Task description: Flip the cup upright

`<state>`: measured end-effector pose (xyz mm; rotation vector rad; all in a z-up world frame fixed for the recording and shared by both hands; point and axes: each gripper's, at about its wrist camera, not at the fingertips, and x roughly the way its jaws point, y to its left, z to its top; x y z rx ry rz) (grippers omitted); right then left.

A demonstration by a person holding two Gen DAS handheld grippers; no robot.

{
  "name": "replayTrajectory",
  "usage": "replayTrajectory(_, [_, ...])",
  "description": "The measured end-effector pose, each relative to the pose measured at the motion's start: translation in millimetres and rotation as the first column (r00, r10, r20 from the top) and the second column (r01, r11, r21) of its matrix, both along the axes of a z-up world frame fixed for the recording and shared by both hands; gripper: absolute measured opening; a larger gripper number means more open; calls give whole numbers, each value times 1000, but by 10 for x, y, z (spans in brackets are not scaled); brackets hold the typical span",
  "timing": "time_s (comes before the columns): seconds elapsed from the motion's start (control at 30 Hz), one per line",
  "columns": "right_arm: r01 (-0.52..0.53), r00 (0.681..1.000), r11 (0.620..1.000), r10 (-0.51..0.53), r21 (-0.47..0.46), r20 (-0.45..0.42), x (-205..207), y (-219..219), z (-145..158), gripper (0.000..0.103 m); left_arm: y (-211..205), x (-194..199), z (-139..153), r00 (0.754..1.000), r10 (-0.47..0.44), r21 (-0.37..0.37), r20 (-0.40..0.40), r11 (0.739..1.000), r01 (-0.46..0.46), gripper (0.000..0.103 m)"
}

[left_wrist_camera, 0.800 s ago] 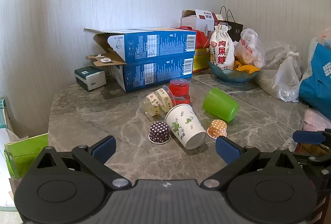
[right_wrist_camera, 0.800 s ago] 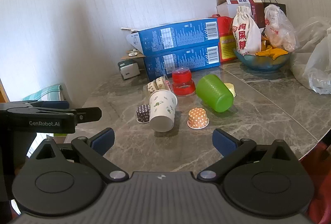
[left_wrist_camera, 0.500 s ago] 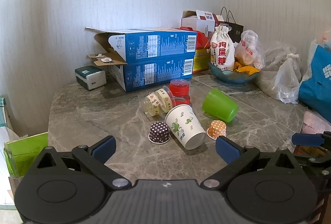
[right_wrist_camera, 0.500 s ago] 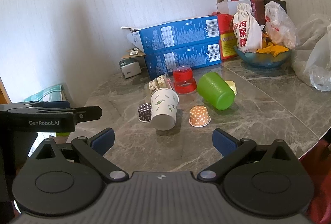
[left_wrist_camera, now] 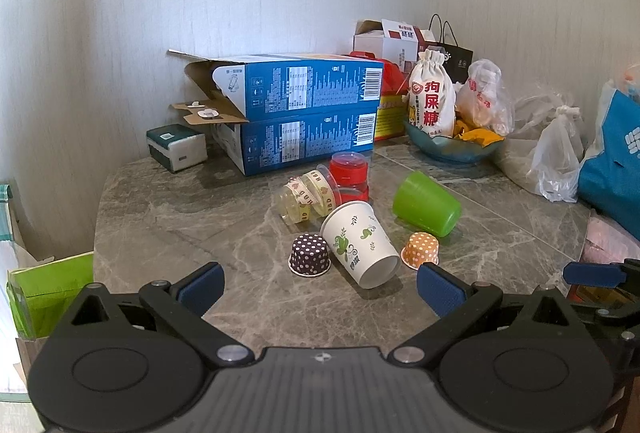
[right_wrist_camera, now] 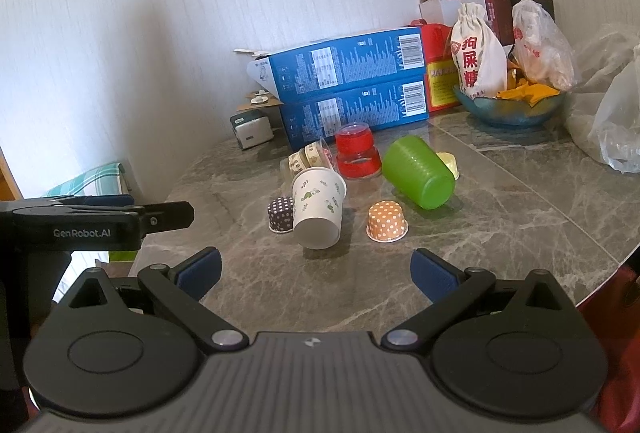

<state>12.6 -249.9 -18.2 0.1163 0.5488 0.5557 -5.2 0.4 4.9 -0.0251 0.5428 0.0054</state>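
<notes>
Yellow item (right_wrist_camera: 447,161): mostly hidden behind green cup (right_wrist_camera: 418,173). Paper cup (left_wrist_camera: 360,244): on its side mid-table, between two dotted liners. Table (left_wrist_camera: 168,233): grey marble; white wall. Left gripper (left_wrist_camera: 319,287), right gripper (right_wrist_camera: 316,273): jaws spread, empty.

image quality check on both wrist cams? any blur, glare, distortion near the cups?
Left wrist: sharp, strong fisheye bowing at the wall, dark corner vignette; white paper cup throws a soft shadow toward the camera on the marble table. Right wrist: equally sharp, same barrel warp; mild sheen on the green cup, no blown glare.
</notes>
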Motion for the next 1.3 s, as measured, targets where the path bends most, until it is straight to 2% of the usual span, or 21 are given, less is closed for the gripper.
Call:
replayTrajectory(0.53, [-16,999,999,17,37,-28,35,-54,-17,102,-3,-14,-21,1000,8,-4,-5,1000,-8,103])
replayTrajectory(0.87, [-4,999,999,5,35,-33,50,-58,-17,102,-15,0,-40,1000,4,-7,-8,1000,-4,103])
replayTrajectory(1.3, [26,996,998,-21,57,-82,116,-98,-58,102,-7,31,-63,1000,0,-27,-15,1000,0,103])
